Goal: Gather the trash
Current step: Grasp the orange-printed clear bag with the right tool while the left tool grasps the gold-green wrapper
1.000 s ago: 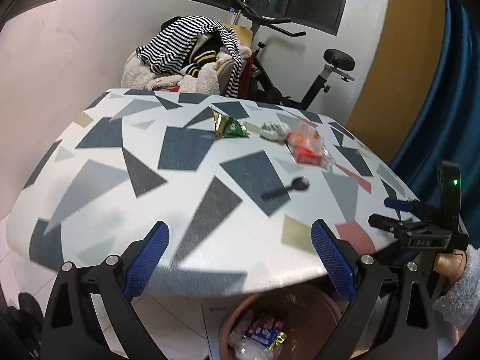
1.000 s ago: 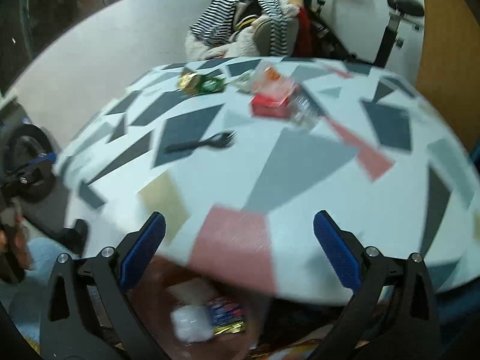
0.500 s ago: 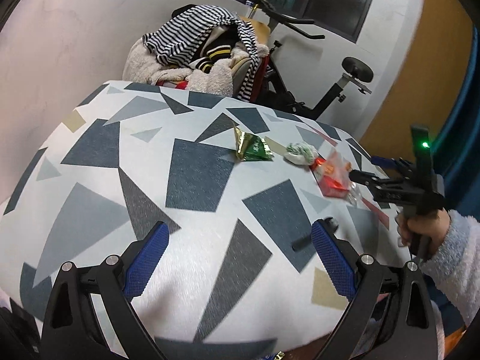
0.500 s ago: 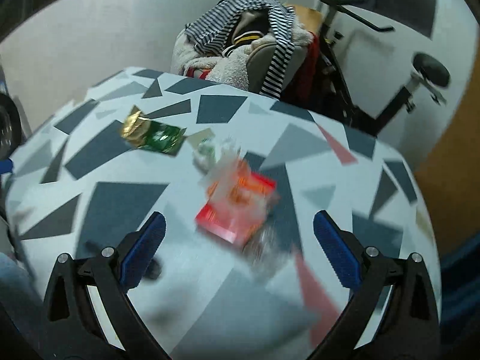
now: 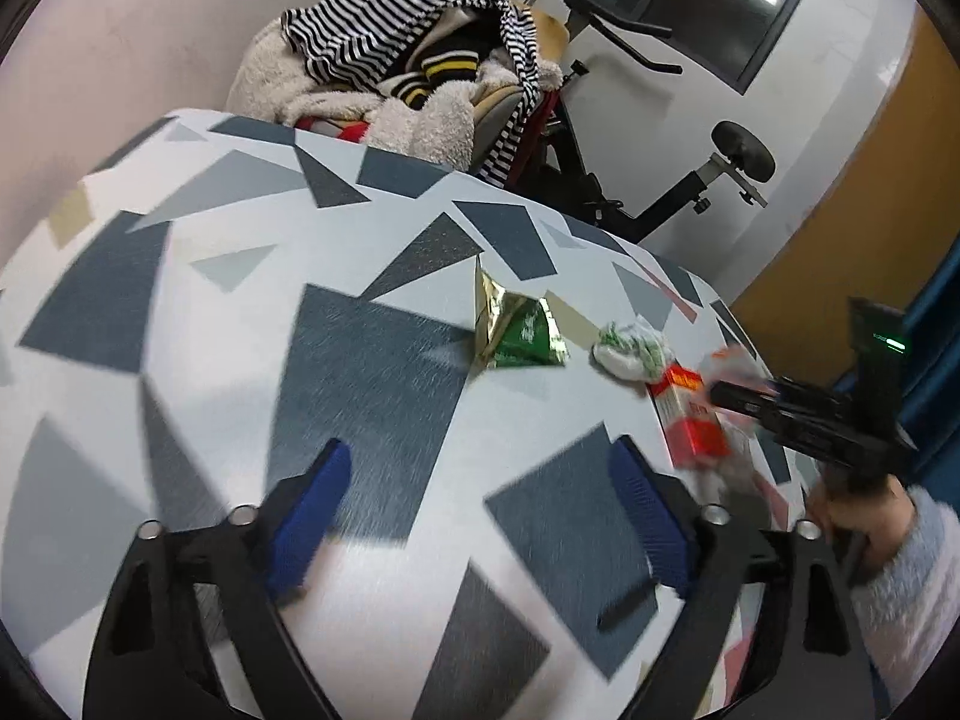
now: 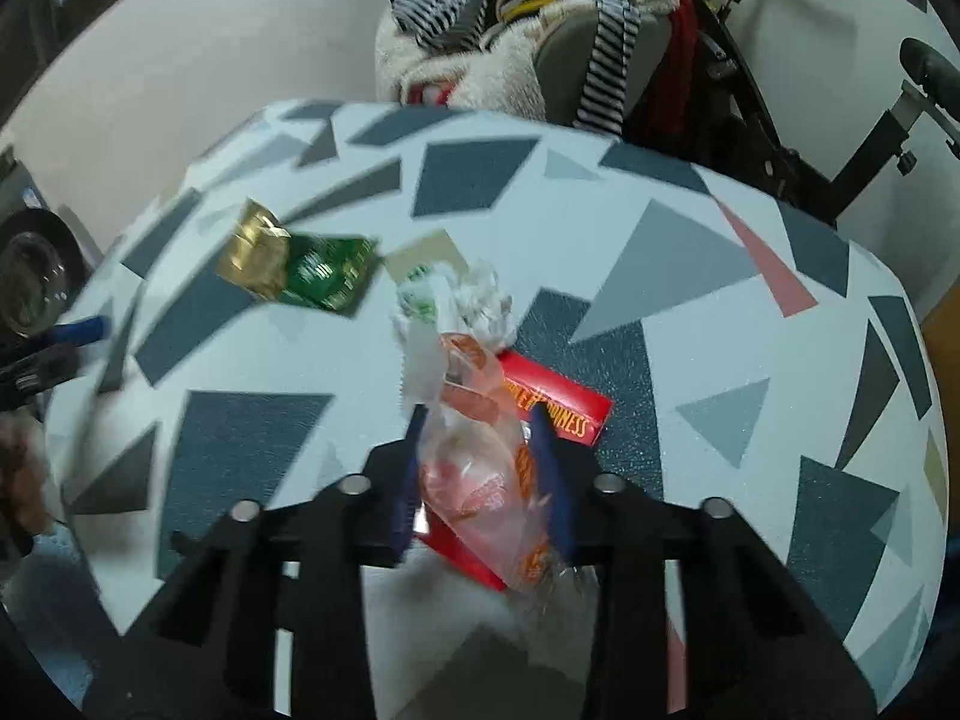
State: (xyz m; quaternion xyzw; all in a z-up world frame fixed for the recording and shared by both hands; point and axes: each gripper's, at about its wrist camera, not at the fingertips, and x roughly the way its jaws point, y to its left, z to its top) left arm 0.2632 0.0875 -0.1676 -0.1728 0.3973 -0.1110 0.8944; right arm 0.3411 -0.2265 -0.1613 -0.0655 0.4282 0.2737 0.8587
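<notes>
Crumpled clear plastic bag with orange print [image 6: 480, 468], lying over a flat red cardboard box [image 6: 555, 405] near the middle of the surface [image 6: 750, 360], a round top patterned with grey, blue and pink triangles. The right gripper [image 6: 480, 450] has its blue-padded fingers [image 6: 549, 468] narrowed around the bag; a second ago they stood wide over the near edge of the surface, and they have just been closing, with the bag between them. The pads appear to press the plastic, so the grasp is probably made, and lifting this piece toward a bin is the likely next step.

Just beyond the bag lie a white-and-green crumpled wrapper [image 6: 429, 294] and a gold-and-green foil snack packet [image 6: 300, 264], both still to be collected. The left gripper [image 5: 480, 516] is over the near part of the surface, its fingers wide with nothing between them, though they have just been closing a little; the foil packet lies ahead of it. A dark, blurred object [image 5: 624, 603] lies beside its right finger; what it is cannot be told here.

Behind the surface stand a chair heaped with striped and fleecy clothing [image 5: 408, 72] and a black exercise bike [image 5: 690, 180]. Nothing blocks either remaining piece.
</notes>
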